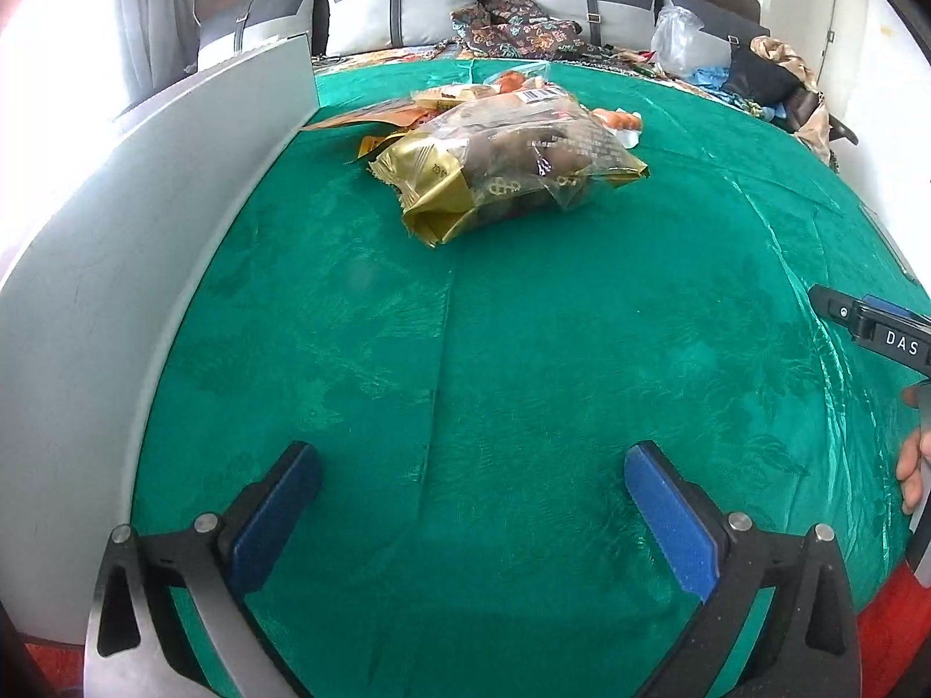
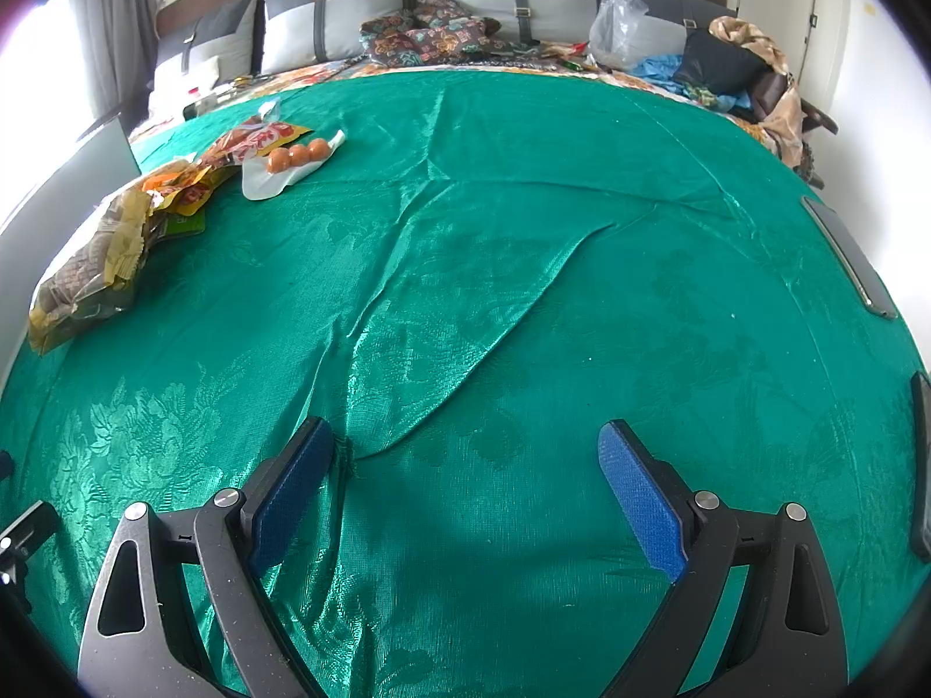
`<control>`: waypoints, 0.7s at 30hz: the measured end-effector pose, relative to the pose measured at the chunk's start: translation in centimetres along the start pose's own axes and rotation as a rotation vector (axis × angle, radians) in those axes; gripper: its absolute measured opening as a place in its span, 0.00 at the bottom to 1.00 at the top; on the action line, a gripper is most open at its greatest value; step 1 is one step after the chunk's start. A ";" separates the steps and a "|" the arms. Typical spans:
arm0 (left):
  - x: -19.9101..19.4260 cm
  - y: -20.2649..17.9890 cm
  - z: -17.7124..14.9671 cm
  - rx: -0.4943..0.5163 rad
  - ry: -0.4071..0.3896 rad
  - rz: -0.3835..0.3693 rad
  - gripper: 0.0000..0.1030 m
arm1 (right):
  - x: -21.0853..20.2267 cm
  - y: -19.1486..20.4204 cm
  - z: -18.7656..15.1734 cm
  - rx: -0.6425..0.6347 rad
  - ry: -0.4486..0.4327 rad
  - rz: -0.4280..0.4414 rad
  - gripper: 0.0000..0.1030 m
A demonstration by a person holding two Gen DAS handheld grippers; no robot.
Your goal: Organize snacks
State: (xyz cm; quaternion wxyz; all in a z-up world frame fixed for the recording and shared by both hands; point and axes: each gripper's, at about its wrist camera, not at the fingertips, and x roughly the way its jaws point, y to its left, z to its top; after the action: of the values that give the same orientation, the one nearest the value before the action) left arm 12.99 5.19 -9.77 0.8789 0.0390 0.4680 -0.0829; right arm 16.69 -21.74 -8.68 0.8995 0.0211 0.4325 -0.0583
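Observation:
A pile of snack packs lies on the green cloth (image 1: 523, 320). In front is a gold and clear bag of brown snacks (image 1: 506, 168), with orange packs (image 1: 401, 110) behind it. In the right wrist view the same gold bag (image 2: 87, 267) lies far left, with an orange pack (image 2: 186, 186) and a white pack of three orange balls (image 2: 297, 157) beyond. My left gripper (image 1: 471, 465) is open and empty, well short of the pile. My right gripper (image 2: 465, 442) is open and empty over bare cloth, far right of the snacks.
A grey panel (image 1: 145, 221) stands upright along the left edge of the cloth. Pillows (image 1: 401, 0), patterned fabric (image 1: 512, 23) and a clear plastic bag (image 1: 675, 35) lie at the back. A dark flat bar (image 2: 849, 256) lies at the right edge.

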 end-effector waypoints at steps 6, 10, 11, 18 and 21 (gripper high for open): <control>-0.2 -0.2 0.1 0.007 -0.007 -0.001 1.00 | 0.0 0.0 0.0 0.000 0.000 0.001 0.92; -0.3 -0.2 0.1 0.009 -0.009 -0.001 1.00 | 0.0 0.0 0.0 0.001 0.000 0.001 0.92; -0.3 -0.2 0.1 0.009 -0.010 -0.001 1.00 | 0.0 0.0 0.0 0.001 0.000 0.002 0.92; -0.5 -0.3 -0.1 0.011 -0.015 -0.001 1.00 | 0.0 0.0 0.0 0.001 -0.001 0.003 0.92; -0.5 -0.3 -0.1 0.014 -0.017 -0.002 1.00 | 0.0 0.1 0.1 0.002 -0.001 0.004 0.92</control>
State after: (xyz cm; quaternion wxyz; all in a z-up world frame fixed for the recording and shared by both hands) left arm 12.58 4.91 -9.42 0.8824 0.0438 0.4602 -0.0874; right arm 16.74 -21.68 -8.63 0.8998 0.0226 0.4320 -0.0570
